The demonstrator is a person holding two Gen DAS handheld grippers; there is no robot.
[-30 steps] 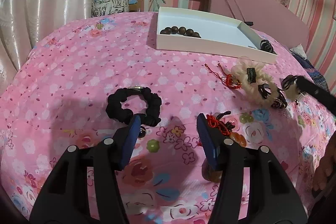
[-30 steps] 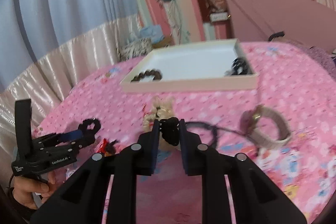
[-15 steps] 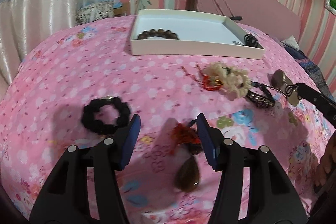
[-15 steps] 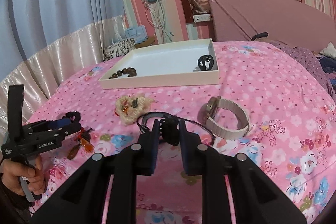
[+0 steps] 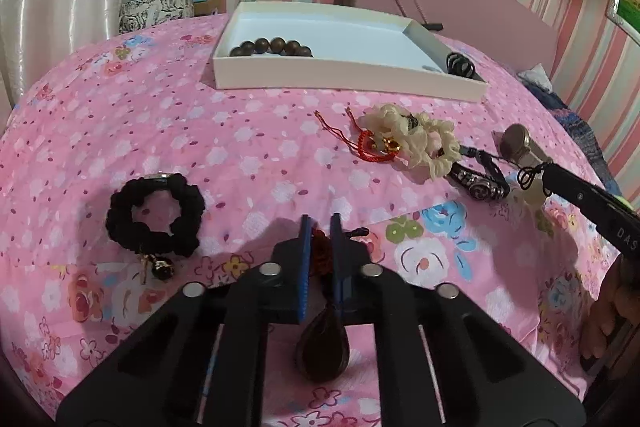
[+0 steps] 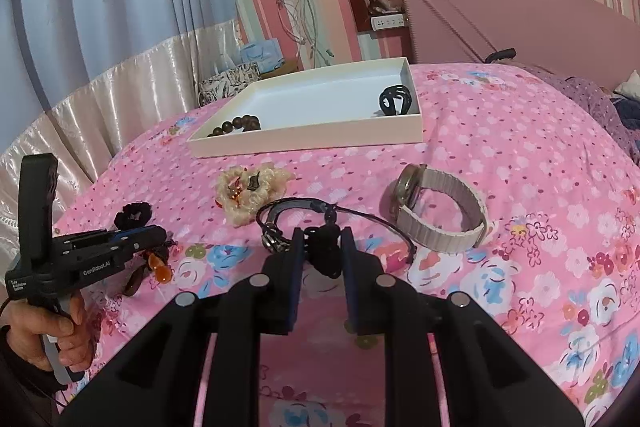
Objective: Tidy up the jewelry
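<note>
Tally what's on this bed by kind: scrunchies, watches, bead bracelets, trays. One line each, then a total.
Scrunchies: 2 (black scrunchie, cream scrunchie)
Watches: 1 (watch)
Bead bracelets: 1 (bead bracelet, lying in the tray)
Trays: 1 (tray)
Total: 5

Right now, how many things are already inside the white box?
2. A brown bead bracelet lies near the box's left end. A black coiled hair tie sits in its right corner. The near wall could hide something small.
</note>
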